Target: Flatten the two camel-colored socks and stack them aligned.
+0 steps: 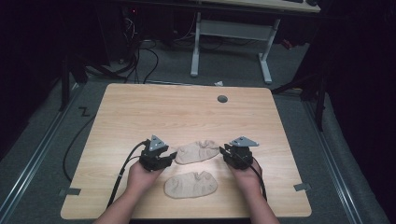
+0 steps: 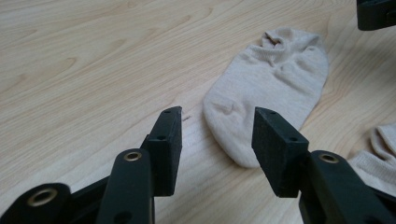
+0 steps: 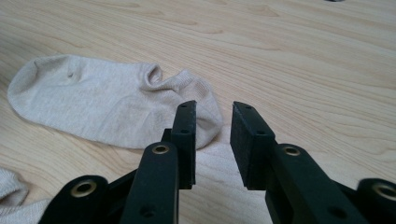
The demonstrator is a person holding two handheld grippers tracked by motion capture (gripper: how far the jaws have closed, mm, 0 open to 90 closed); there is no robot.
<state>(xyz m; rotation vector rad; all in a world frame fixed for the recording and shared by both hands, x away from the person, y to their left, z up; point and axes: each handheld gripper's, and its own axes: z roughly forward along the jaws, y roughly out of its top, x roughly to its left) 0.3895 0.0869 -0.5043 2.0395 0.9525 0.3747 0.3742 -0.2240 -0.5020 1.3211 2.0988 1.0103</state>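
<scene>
Beige knit, two short ankle socks on a pale wood tabletop: far sock flat between the two tongs, near sock closer to the person, apart from the first. Left tongs spread wide with nothing between the pads, aimed at the rounded toe end of the far sock, toe just ahead of the gap and slightly toward the right pad. Right tongs likewise parted and empty, poised at the cuff end, heel edge just off the left pad, bare wood under the gap. No earlier picture to go by, so only the present stance told. Probably a two-ended pickup of the far sock, perhaps for laying it on its mate or folding it. For a clean grip: lower each pair until one pad slides under or presses at the fabric edge, catch both layers at the toe and at the cuff, not just a top ply. Shift the right tongs a touch toward the sock before closing, since the gap sits beside the cloth. Close both ends together, lift evenly, keep the knit lightly taut without stretching. Watch for a pad scraping the wood and pushing the sock away instead of pinching it.
</scene>
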